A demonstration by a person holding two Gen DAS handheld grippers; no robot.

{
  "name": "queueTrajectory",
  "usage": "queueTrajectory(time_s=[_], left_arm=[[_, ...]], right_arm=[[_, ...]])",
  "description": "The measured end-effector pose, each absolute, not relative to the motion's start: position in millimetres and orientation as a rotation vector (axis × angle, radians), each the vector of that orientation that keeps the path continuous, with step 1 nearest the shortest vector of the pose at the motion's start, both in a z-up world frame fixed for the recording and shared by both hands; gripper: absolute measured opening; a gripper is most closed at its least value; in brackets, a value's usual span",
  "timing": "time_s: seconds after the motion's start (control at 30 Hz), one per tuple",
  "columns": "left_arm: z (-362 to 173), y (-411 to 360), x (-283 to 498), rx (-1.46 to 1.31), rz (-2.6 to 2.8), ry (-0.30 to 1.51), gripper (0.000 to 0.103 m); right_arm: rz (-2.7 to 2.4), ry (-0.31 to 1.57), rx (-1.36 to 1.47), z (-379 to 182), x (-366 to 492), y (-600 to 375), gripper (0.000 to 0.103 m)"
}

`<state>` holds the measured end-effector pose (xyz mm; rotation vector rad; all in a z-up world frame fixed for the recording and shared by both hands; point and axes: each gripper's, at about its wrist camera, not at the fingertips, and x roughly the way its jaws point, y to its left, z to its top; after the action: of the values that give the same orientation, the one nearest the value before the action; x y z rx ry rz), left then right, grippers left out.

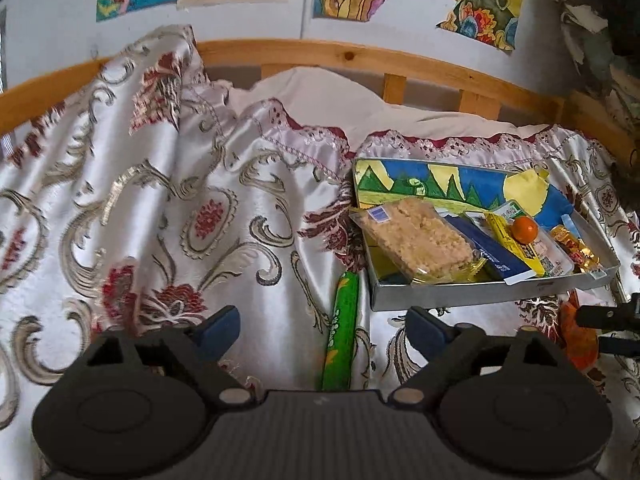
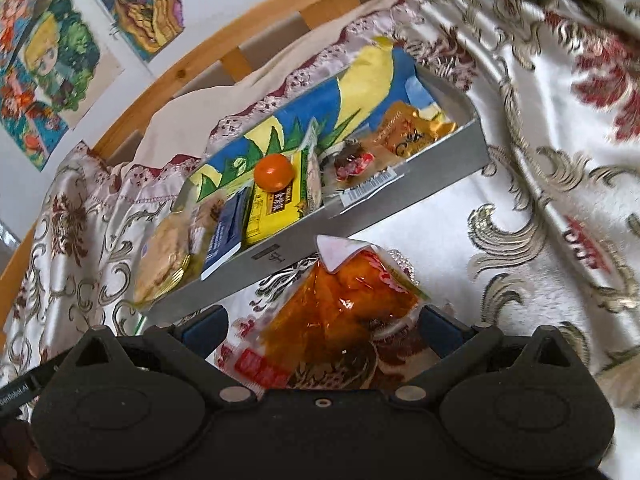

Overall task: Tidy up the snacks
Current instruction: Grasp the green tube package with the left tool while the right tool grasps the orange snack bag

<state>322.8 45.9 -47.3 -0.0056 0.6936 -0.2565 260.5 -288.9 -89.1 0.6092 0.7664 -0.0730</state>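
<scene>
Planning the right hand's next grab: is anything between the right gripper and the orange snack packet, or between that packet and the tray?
Nothing visible blocks the right gripper: its open fingers already flank the orange snack packet on the bedspread. Toward the tray, only the tray's own grey front wall stands between, so the packet must go over it.

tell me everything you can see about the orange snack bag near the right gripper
The orange bag is a glossy, crinkled clear-plastic packet with orange contents, red-and-white print at its near end and a white corner folded up at its far end. It lies flat on the bedspread, outside the tray and just in front of its grey wall. The open right gripper straddles its near end; contact is unclear.
</scene>
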Motion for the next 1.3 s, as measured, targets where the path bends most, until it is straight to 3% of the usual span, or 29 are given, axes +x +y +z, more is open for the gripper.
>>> queueTrajectory(time_s=[0.2, 0.33, 0.47, 0.87, 1.3], left_arm=[[-60, 46, 337, -0.029, -0.314, 0.723, 0.077], [-67, 44, 342, -0.034, -0.366, 0.757, 0.057], [-77, 48, 349, -0.087, -0.369, 0.816, 0.040], [-98, 75, 380, -0.368, -0.424, 0.981, 0.038], [-98, 50, 370, -0.322, -0.472, 0.992, 0.037]], right_arm=[[-0.092, 0.757, 0.586, -99, 273, -281, 0.089], [-0.028, 0.776, 0.569, -101, 274, -271, 0.078], [0.059, 0.791, 0.507, -101, 274, -250, 0.074], [0.234, 0.822, 0.485, -98, 275, -217, 0.068], [0.240, 0.821, 0.483, -99, 276, -216, 0.066]])
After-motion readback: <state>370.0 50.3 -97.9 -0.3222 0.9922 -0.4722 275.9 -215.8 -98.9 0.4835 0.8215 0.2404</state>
